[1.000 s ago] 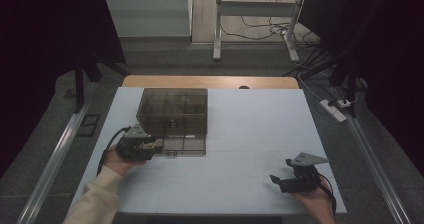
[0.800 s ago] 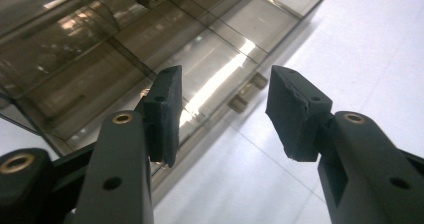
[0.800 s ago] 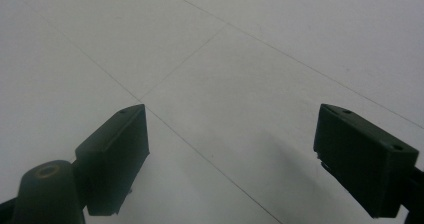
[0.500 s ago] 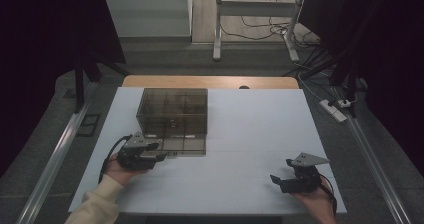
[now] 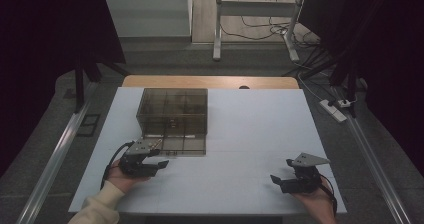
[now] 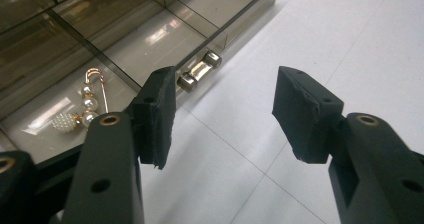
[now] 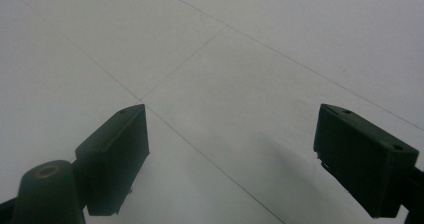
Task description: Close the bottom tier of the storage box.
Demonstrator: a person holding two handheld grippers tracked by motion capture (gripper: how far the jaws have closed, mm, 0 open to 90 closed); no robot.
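L gripper (image 5: 159,163) & R gripper (image 5: 276,180): fingers apart

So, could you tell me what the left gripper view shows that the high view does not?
Left gripper view alone: a pearl brooch lying in a compartment of the drawer, and the drawer's metal handle close up. High view alone: the smoky organiser box, the right gripper and the hands. Both share the white table, the pulled-out drawer and the left gripper, jaws apart with nothing between them, having just been opening.
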